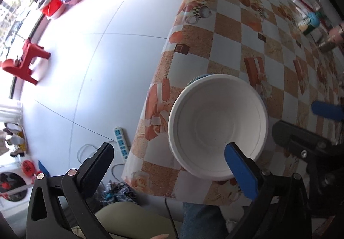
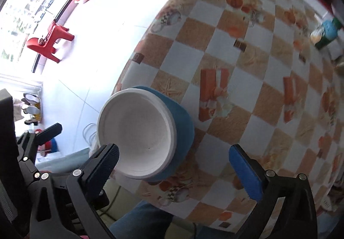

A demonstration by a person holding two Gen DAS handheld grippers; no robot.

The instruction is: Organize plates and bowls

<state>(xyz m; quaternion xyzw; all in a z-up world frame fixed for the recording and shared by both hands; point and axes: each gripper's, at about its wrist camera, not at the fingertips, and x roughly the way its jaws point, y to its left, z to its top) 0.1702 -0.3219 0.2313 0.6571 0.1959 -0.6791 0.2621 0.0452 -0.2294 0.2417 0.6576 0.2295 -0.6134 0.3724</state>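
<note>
A white bowl (image 1: 217,125) sits nested inside a blue bowl (image 1: 198,77) near the front left corner of the checkered table (image 1: 232,45). In the right wrist view the white bowl (image 2: 137,131) shows inside the blue bowl (image 2: 182,123), whose side is plainly visible. My left gripper (image 1: 167,157) is open, its blue-padded finger over the white bowl's near rim, the other finger off the table edge. My right gripper (image 2: 176,159) is open just in front of the stacked bowls, which lie between its fingers; it also shows at the right in the left wrist view (image 1: 305,123).
Jars and a blue-lidded container (image 1: 309,22) stand at the table's far right. The table edge (image 1: 150,97) runs just left of the bowls. On the floor are a power strip (image 1: 121,144), a red stool (image 1: 23,62), red buckets and basins (image 1: 53,4).
</note>
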